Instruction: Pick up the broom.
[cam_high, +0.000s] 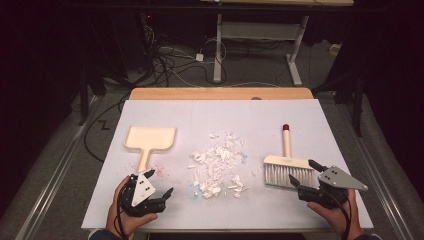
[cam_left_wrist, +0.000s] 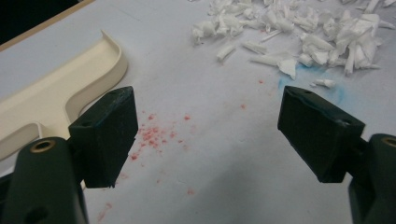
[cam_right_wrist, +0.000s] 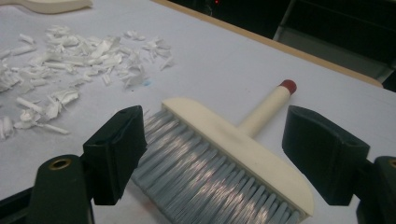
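Observation:
A cream dustpan (cam_high: 150, 138) lies flat at the table's left, its handle pointing toward me; its rim (cam_left_wrist: 56, 88) shows in the left gripper view. A pile of white paper scraps (cam_high: 220, 164) (cam_left_wrist: 299, 35) (cam_right_wrist: 70, 56) covers the middle. At the right lies a cream brush (cam_high: 286, 165) (cam_right_wrist: 233, 149) with grey bristles and a red-tipped handle. My left gripper (cam_high: 159, 184) (cam_left_wrist: 205, 135) is open just below the dustpan handle, with nothing between its jaws. My right gripper (cam_high: 303, 172) (cam_right_wrist: 215, 158) is open, its jaws on either side of the brush's bristles.
The white mat (cam_high: 220, 115) has red specks (cam_left_wrist: 154, 135) and a blue stain (cam_left_wrist: 303, 77) near the scraps. The wooden table edge (cam_high: 220, 93) runs along the back. Beyond it, cables and desk legs (cam_high: 218, 50) stand on the floor.

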